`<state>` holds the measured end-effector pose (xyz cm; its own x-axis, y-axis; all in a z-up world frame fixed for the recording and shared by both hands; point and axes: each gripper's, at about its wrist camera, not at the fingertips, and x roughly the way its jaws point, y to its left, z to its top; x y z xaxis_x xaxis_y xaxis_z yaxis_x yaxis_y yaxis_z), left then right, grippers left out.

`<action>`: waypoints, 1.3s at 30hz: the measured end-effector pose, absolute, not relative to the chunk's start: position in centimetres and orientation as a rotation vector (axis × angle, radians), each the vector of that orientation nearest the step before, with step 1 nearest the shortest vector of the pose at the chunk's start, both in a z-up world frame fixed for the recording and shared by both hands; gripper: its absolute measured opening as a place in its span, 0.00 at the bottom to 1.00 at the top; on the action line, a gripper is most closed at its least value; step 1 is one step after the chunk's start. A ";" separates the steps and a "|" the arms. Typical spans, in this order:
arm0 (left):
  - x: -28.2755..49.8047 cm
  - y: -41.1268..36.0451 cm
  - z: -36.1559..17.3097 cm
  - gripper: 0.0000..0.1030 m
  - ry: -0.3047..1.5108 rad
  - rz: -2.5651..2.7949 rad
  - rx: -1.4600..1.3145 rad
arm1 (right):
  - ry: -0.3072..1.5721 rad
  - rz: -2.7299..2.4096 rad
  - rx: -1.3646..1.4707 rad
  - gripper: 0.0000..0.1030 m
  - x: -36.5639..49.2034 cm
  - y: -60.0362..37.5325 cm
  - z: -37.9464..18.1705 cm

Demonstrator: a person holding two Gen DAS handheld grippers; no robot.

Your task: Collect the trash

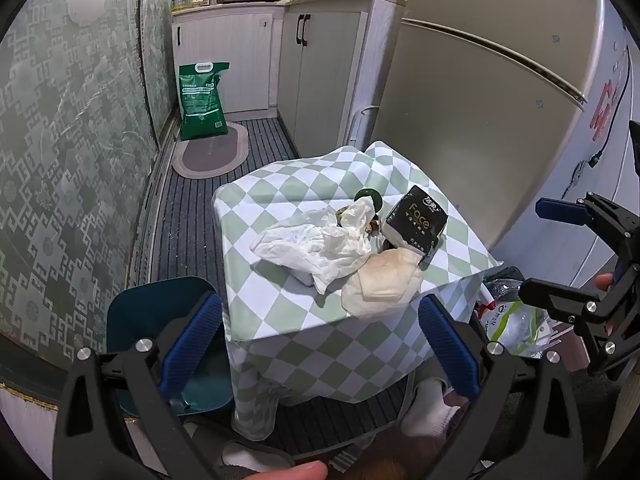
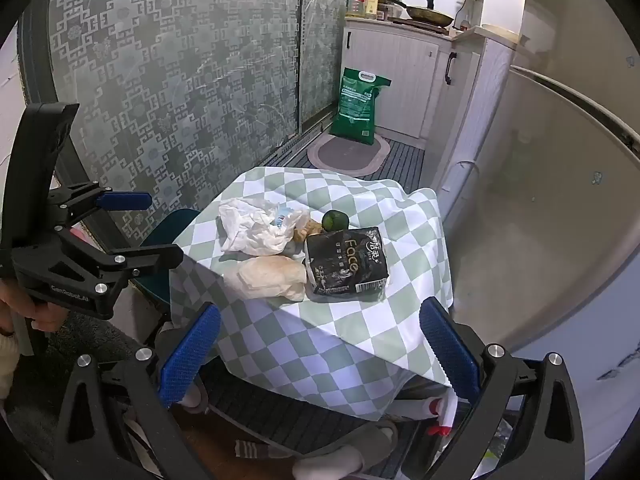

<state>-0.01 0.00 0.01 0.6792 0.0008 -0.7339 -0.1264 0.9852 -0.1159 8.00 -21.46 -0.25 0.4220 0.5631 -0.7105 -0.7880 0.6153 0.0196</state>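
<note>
- The small table (image 1: 280, 312) with the green-and-white checked cloth sits in a narrow kitchen, and all the trash is piled on top of it.
- Crumpled white plastic bag (image 1: 316, 240) lies toward the middle-left of the tabletop (in the right wrist view it's at (image 2: 256, 228)).
- A stained, brownish wad of tissue (image 1: 384, 284) sits at the near edge, touching the bag on one side and the black pack on the other.
- Black "Face" tissue pack (image 1: 416, 222) is tipped up on its edge, leaning over the stained wad.
- A green round fruit (image 2: 335, 220) sits just behind the pack, with some brown scraps (image 2: 302, 232) beside it that I can't identify.
- Left gripper (image 1: 320, 344) hangs over the near edge of the table, jaws spread wide, nothing between them.
- Right gripper (image 2: 320, 348) is the same: jaws spread wide and empty, short of the trash pile.
- Dark teal chair (image 1: 160, 320) is tucked beside the table, and a green sack (image 1: 202, 100) stands on the floor by the cabinets.
</note>
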 end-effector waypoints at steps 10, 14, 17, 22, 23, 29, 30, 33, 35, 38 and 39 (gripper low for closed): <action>0.0 0.0 0.0 0.97 0.821 0.074 -0.157 | 0.741 0.864 -0.344 0.97 8.0 -21.5 -0.3; 0.0 -0.1 0.0 0.97 0.820 0.076 -0.155 | 0.741 0.866 -0.344 0.97 8.0 -21.5 -0.3; 0.0 -0.2 -0.2 0.97 0.821 0.076 -0.154 | 0.740 0.864 -0.344 0.97 8.0 -21.5 -0.2; -0.1 -0.2 0.0 0.97 0.818 0.075 -0.157 | 0.741 0.865 -0.345 0.97 8.0 -21.5 -0.2; -0.1 -0.1 0.0 0.97 0.818 0.075 -0.158 | 0.741 0.864 -0.344 0.97 8.0 -21.5 -0.2; -0.1 0.0 0.0 0.97 0.820 0.075 -0.155 | 0.741 0.864 -0.344 0.97 8.0 -21.5 -0.2; -0.1 0.0 0.0 0.97 0.820 0.074 -0.156 | 0.741 0.865 -0.344 0.97 8.0 -21.5 -0.2; -0.1 0.0 0.0 0.97 0.821 0.075 -0.156 | 0.741 0.865 -0.343 0.97 7.9 -21.6 -0.3; -0.1 0.0 0.0 0.97 0.821 0.074 -0.156 | 0.741 0.864 -0.344 0.97 7.9 -21.5 -0.3; -0.1 -0.1 0.0 0.97 0.822 0.074 -0.155 | 0.741 0.865 -0.344 0.97 7.8 -21.6 -0.2; -0.1 -0.1 0.0 0.97 0.822 0.074 -0.155 | 0.741 0.865 -0.344 0.97 7.8 -21.6 -0.3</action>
